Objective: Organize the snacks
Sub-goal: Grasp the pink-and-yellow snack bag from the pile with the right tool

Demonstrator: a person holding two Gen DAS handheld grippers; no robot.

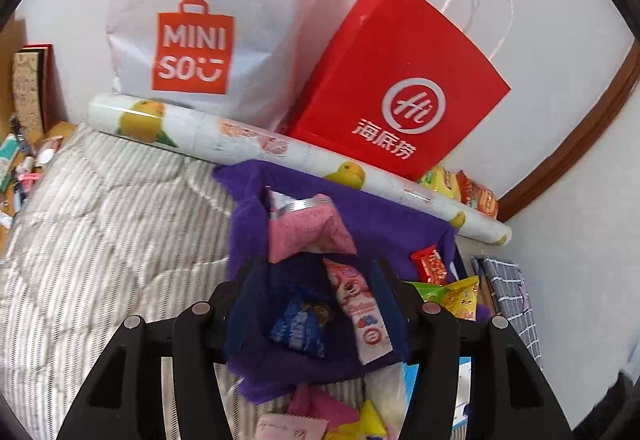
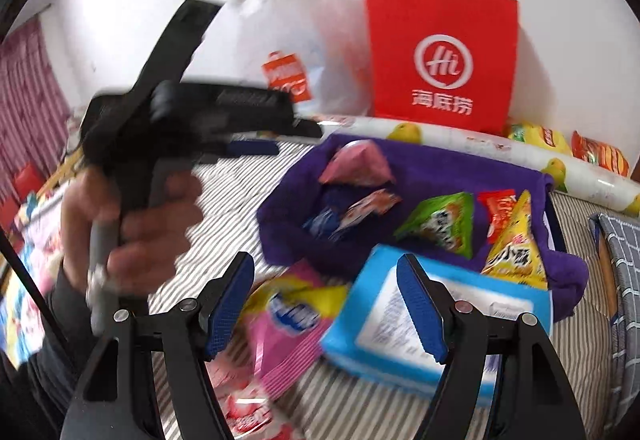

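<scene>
My left gripper (image 1: 318,280) hangs spread wide over the purple cloth bin (image 1: 400,216), gripping nothing. The pink packet (image 1: 308,232) and blue packet (image 1: 298,328) sit inside that bin. My right gripper (image 2: 324,304) is released too, above the blue box (image 2: 452,304) just in front of the bin.

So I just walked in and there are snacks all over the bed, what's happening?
A person is sorting snack packets into a purple fabric bin on the striped bedding. The left gripper hangs open over the bin, holding nothing. The right gripper is open above a blue pack and pink packet outside it.
</scene>
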